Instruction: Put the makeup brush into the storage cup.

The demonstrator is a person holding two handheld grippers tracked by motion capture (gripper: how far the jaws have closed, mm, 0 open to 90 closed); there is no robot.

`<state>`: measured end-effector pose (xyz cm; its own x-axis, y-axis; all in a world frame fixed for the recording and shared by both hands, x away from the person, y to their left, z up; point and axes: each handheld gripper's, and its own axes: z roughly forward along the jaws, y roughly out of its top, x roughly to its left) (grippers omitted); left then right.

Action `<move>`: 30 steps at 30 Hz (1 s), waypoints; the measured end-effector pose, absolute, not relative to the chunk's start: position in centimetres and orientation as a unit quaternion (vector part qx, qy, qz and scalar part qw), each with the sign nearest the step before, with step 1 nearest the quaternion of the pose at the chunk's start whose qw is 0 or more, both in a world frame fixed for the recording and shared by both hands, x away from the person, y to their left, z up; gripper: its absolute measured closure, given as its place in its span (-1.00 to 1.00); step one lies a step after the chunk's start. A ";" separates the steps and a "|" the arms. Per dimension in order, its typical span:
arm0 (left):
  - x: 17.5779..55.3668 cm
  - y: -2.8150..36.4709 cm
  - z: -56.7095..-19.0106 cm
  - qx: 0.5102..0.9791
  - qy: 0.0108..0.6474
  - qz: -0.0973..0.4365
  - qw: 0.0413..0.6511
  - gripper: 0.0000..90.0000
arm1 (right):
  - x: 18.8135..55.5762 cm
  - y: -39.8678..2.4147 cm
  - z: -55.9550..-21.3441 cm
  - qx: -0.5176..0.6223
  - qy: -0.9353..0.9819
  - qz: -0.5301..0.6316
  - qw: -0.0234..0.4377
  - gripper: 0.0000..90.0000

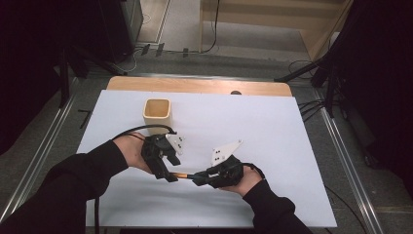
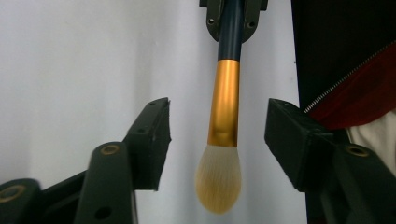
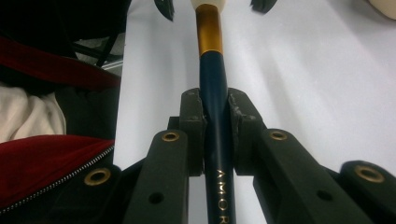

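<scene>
From the high view, the left tongs point(image 1: 169, 171) and the right tongs point(image 1: 198, 178) meet tip to tip over the white worktop point(image 1: 272, 146), a makeup brush point(image 1: 181, 175) bridging the short gap between them. A cream cup point(image 1: 157, 115) stands beyond the left tongs, well clear of both.

In the left gripper view, the left tongs point(image 2: 217, 140) stand partly open, their jaws on either side of the brush's gold ferrule and pale bristle head point(image 2: 224, 135) but touching neither; the brush hangs free between them, its dark handle pinched farther off by the other tongs.

In the right gripper view, the right tongs point(image 3: 215, 135) are clamped tight on the navy handle point(image 3: 214, 84), with the gold band and bristles pointing away toward the left jaws.

This looks like a hand-over: the brush now rests wholly with the right tongs. The next move probably calls for the left tongs to draw back clear of the bristles, so the right can carry the brush, perhaps to the cup.
</scene>
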<state>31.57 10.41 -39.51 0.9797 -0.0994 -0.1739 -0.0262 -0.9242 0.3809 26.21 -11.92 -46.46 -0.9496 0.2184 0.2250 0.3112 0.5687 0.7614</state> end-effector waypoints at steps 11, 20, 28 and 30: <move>31.9 13.2 -39.0 0.958 0.018 -0.094 0.272 -0.33 | 26.3 -13.6 -45.9 -0.173 -0.873 -0.454 0.043 0.76; 32.2 16.2 -38.7 0.934 0.068 -0.078 0.342 -0.31 | 26.3 -15.4 -45.5 -0.202 -0.860 -0.467 0.034 0.76; 32.1 17.8 -39.5 0.910 0.131 -0.074 0.386 -0.30 | 26.5 -16.9 -45.2 -0.225 -0.849 -0.478 0.021 0.76; 32.0 18.1 -39.6 0.908 0.141 -0.068 0.390 -0.30 | 26.6 -17.3 -45.2 -0.230 -0.847 -0.479 0.016 0.76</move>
